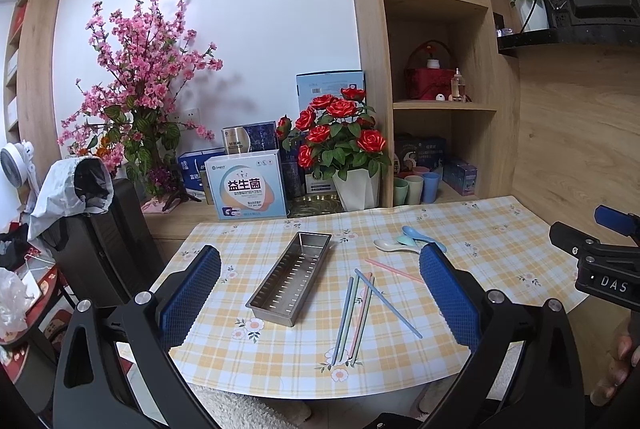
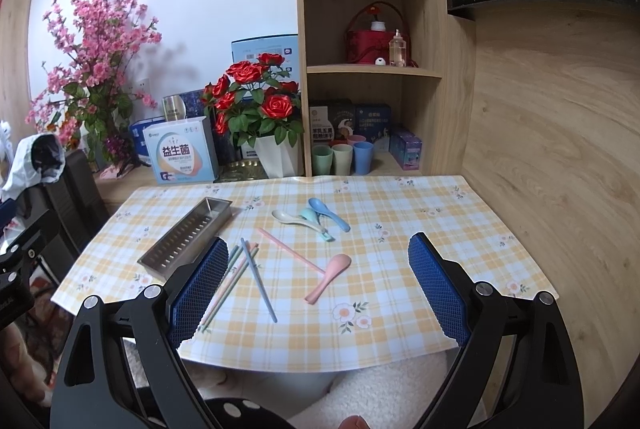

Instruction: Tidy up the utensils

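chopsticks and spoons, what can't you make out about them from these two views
- Pink spoon: missing from the left wrist view, apparently behind a pad of the left hand-held gripper.
- Chopsticks: right wrist view, exact count unclear; a pad of the right hand-held gripper covers some.
- Stacked spoons: overlapping, number uncertain.

Your table (image 2: 420, 213) wears a yellow checked floral cloth. On it, a steel tray (image 2: 186, 237) lies towards the left edge, loose chopsticks (image 2: 256, 273) just right of it, a pink spoon (image 2: 330, 275) nearer the middle, and three spoons (image 2: 310, 219) clustered towards the back edge.
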`<move>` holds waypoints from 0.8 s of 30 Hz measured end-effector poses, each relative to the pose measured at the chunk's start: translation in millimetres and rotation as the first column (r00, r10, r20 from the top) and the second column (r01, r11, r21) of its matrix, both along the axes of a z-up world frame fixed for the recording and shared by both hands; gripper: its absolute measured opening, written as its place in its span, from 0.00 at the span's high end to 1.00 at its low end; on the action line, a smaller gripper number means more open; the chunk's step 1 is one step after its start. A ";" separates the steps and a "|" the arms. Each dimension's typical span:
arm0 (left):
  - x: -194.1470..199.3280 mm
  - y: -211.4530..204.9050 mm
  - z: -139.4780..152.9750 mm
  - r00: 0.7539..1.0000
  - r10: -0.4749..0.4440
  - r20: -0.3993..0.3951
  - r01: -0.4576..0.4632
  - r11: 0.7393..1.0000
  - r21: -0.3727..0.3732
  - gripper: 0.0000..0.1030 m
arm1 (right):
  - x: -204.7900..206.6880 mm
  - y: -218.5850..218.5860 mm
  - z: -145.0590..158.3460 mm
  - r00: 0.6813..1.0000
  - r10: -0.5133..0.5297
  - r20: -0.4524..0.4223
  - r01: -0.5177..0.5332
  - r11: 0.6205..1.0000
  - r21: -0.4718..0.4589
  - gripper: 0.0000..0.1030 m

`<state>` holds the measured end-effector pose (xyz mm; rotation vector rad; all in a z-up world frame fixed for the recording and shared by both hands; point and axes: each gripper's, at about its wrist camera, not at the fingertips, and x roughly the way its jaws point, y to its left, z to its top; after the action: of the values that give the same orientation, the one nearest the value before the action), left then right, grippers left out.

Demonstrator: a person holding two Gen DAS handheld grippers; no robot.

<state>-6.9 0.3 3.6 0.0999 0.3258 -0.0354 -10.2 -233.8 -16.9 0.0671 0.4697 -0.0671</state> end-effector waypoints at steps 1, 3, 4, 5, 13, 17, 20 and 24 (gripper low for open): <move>-0.1 -0.1 -0.3 1.000 -0.001 -0.001 0.001 1.000 -0.001 0.06 | 0.1 0.1 -0.3 1.000 -0.001 -0.001 0.001 1.000 -0.001 0.14; 0.0 -0.8 -0.8 1.000 -0.003 -0.004 0.003 1.000 -0.001 0.06 | -0.4 1.1 -1.4 1.000 -0.001 -0.001 0.001 1.000 -0.001 0.14; -0.1 -0.6 -1.0 1.000 -0.004 -0.006 0.004 1.000 -0.002 0.06 | -0.2 1.2 -1.5 1.000 0.000 -0.001 0.000 1.000 -0.001 0.14; -0.1 -0.8 -1.2 1.000 -0.004 -0.006 0.004 1.000 -0.002 0.06 | -0.3 1.0 -1.3 1.000 0.000 -0.001 0.000 1.000 -0.001 0.14; 0.5 -0.4 -2.0 1.000 -0.014 -0.011 0.014 1.000 -0.013 0.06 | -1.2 2.1 -3.4 1.000 -0.002 -0.005 0.002 1.000 0.000 0.14; -0.2 1.2 -1.9 1.000 -0.025 -0.005 0.025 0.999 -0.021 0.06 | -0.8 1.7 -3.3 1.000 -0.001 -0.006 0.001 1.000 0.000 0.14; -2.5 0.8 -1.7 1.000 -0.027 0.008 0.027 0.999 -0.018 0.06 | -0.7 1.7 -3.9 1.000 -0.002 -0.007 0.002 1.000 0.002 0.14; 0.0 4.8 -2.4 1.000 -0.020 -0.006 0.020 0.999 -0.033 0.06 | 1.0 -0.9 -3.9 0.999 0.031 -0.009 -0.031 0.999 0.035 0.14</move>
<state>-6.9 5.1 1.2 0.0702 0.3309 -0.0607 -9.2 -234.7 -20.8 0.0933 0.4818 -0.0292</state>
